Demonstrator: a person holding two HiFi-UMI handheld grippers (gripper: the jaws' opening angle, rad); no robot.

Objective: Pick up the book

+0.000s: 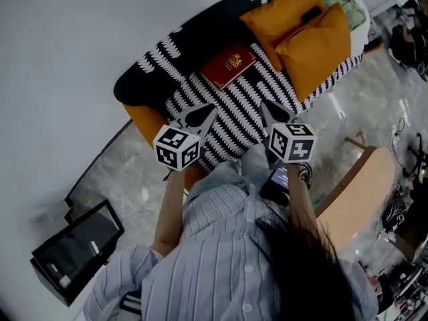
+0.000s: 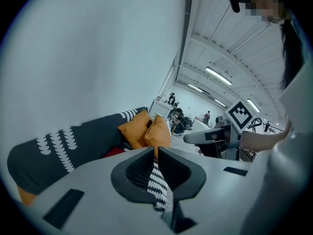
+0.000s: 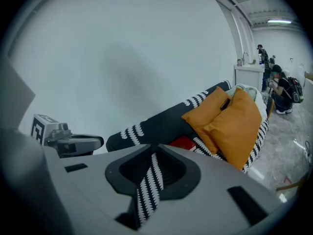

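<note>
Dark hair and a striped shirt (image 1: 214, 259) fill the foreground as a person holds two grippers over a sofa (image 1: 200, 35) covered in a black-and-white pattern. The left gripper (image 1: 208, 111) and right gripper (image 1: 265, 105) both have jaws pressed together, pinching nothing, short of the red book (image 1: 229, 65). It lies flat on the seat, just beside the orange cushions (image 1: 314, 29). The book looks stiff-covered, fairly light and smooth, so it may slip. A bite across its near edge, pressed into the soft seat, seems the best hold. Count: one book, two cushions, two grippers.
</note>
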